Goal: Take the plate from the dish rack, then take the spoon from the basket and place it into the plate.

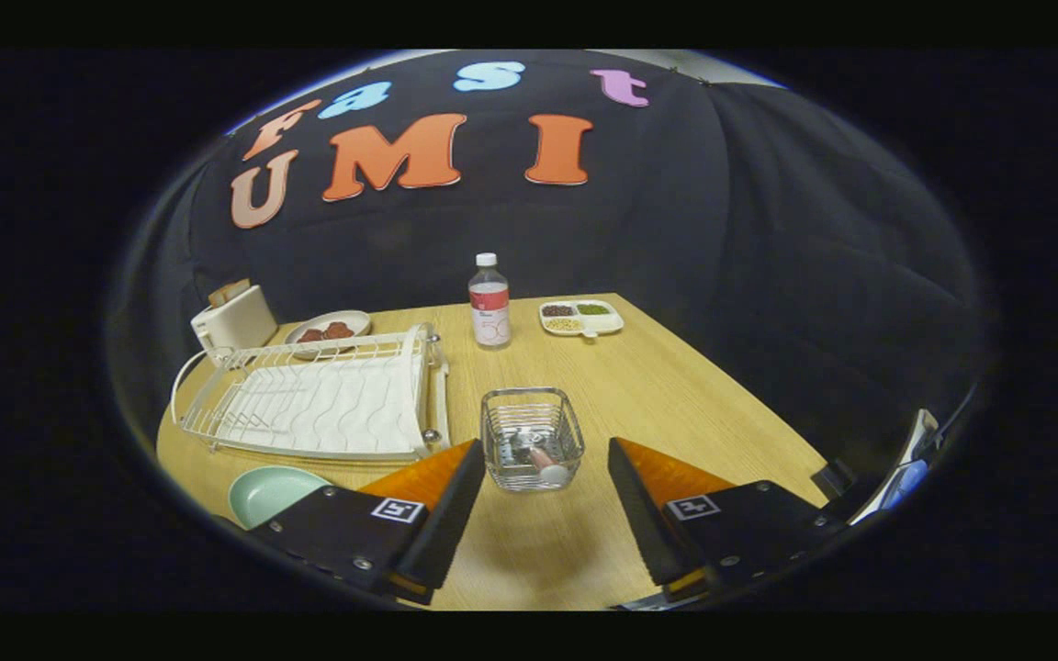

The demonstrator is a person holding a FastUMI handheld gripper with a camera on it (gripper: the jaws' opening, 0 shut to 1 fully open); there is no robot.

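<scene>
Presently: jaws wide apart and empty above the tabletop (676, 386), the wire basket (532, 437) with the spoon (547, 459) just ahead between them, green plate (274, 491) left of them before the white dish rack (318, 399).

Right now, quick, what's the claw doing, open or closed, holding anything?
Claw: open, holding nothing; the wire basket with the spoon sits just ahead, between its fingers.
</scene>
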